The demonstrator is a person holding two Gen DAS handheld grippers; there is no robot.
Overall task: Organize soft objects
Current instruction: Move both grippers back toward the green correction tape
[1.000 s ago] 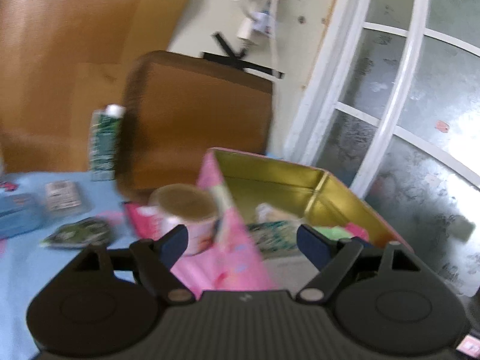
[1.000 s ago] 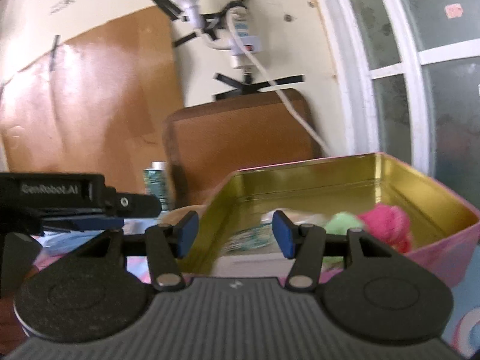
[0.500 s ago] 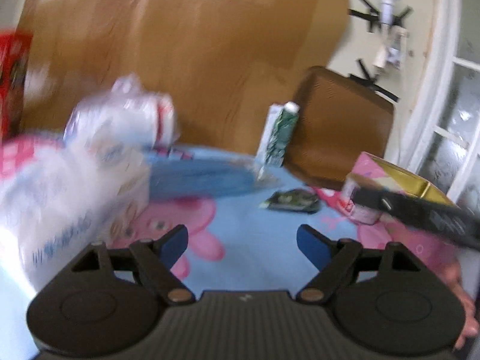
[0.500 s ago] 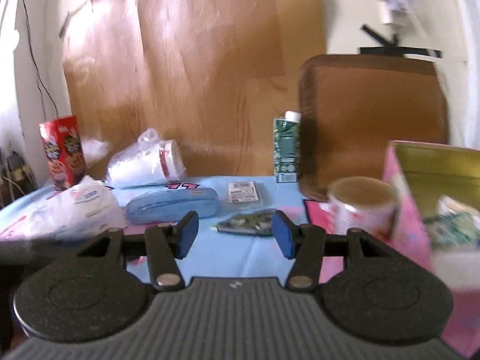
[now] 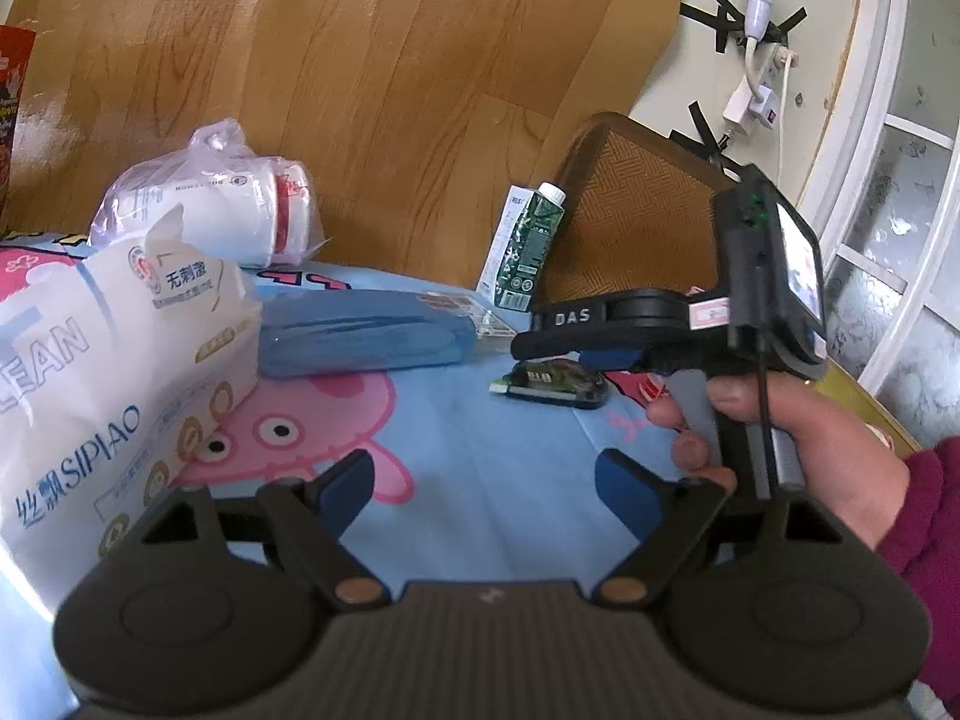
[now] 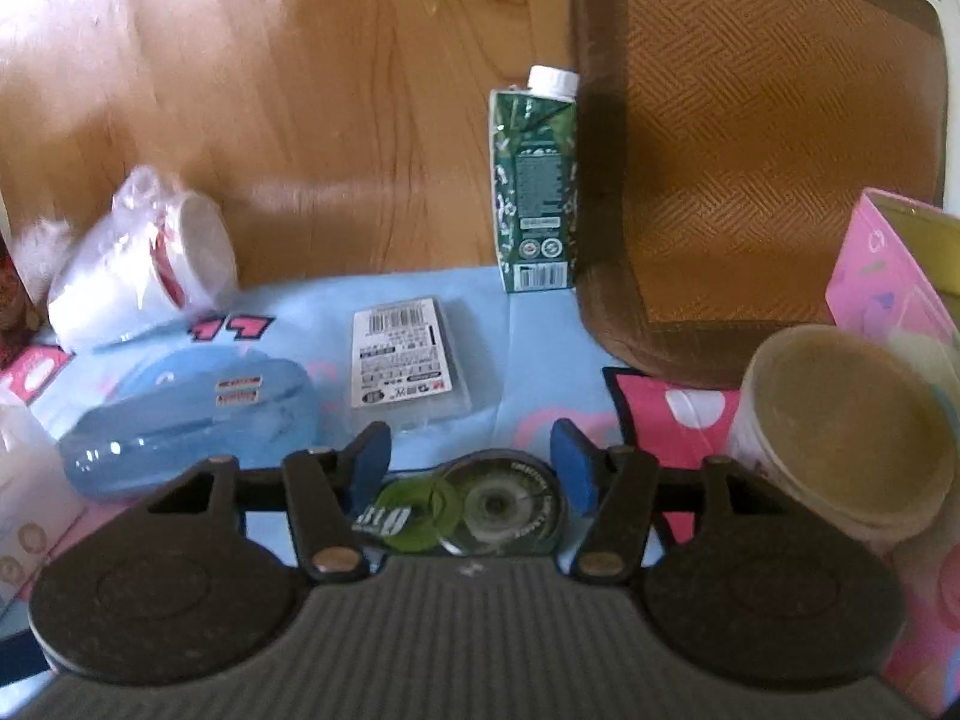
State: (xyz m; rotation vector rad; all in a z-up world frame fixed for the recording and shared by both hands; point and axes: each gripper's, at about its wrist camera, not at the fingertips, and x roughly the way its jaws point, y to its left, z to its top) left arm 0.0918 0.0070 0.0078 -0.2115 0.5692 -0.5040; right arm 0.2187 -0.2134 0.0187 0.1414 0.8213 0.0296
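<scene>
Low in the right wrist view, between the blue pads of the right hand-held gripper point(image 6: 471, 468), lies the green, see-through correction-tape dispenser point(image 6: 474, 507) on the desk; the pads stand apart on either side of it without pressing, and the jaws are opening. Seen from the left wrist view, that same dispenser point(image 5: 555, 383) sits at centre right, just under the right hand-held gripper's fingers, with a person's hand point(image 5: 798, 438) and a magenta sleeve gripping the handle at the right. The left hand-held gripper point(image 5: 486, 483) hangs over bare cartoon-printed blue cloth point(image 5: 492, 444) with nothing between its pads; its jaws are opening too. At the left edge stands a white soft pack of tissues point(image 5: 90, 372), touching a blue plastic case point(image 5: 366, 333) toward the centre. Behind them lies a bagged sleeve of white paper cups point(image 5: 210, 210). A green drink carton point(image 5: 528, 246) stands upright beside a brown woven board. In the right wrist view, a round paper tub point(image 6: 846, 426) rests against a pink box point(image 6: 894, 276) at the right.
</scene>
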